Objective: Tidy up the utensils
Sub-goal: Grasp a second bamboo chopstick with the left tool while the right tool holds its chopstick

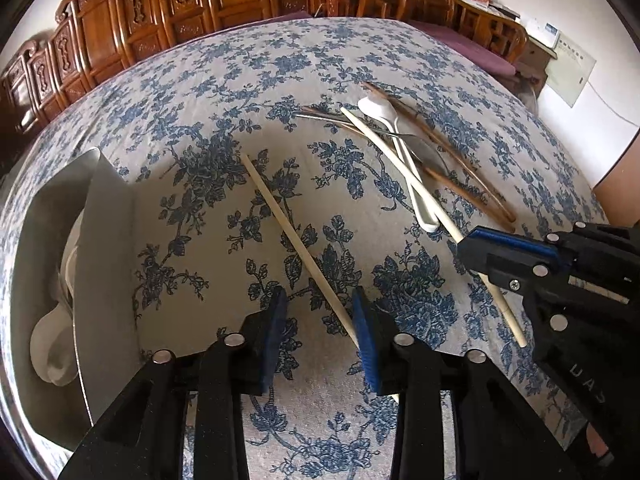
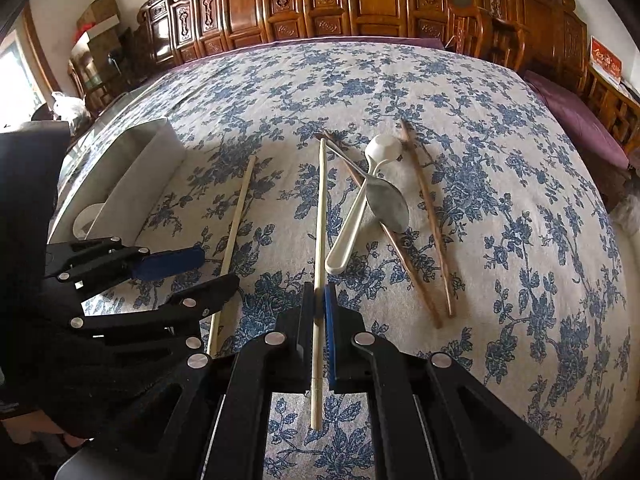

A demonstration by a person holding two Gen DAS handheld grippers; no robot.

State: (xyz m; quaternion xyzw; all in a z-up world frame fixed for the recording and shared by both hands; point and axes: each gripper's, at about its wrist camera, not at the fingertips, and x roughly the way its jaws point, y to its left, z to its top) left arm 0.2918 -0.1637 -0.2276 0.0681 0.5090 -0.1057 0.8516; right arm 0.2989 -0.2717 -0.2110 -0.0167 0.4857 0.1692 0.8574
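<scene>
Two pale chopsticks are in play. The right gripper (image 2: 320, 312) is clamped on one chopstick (image 2: 320, 216), its long axis running straight ahead. The left gripper (image 1: 320, 320) stands open astride the other chopstick (image 1: 288, 236), which lies diagonally on the tablecloth (image 1: 200, 240), touching the right-hand pad.

Soft daylight, brightest at a window (image 2: 16, 76) on the left; faint shadows; strong fisheye bending; corners black.

My two wrist views sit low over the table (image 1: 224, 80), facing the carved cabinets (image 2: 360, 4). Both share the utensil pile (image 1: 404, 152).
</scene>
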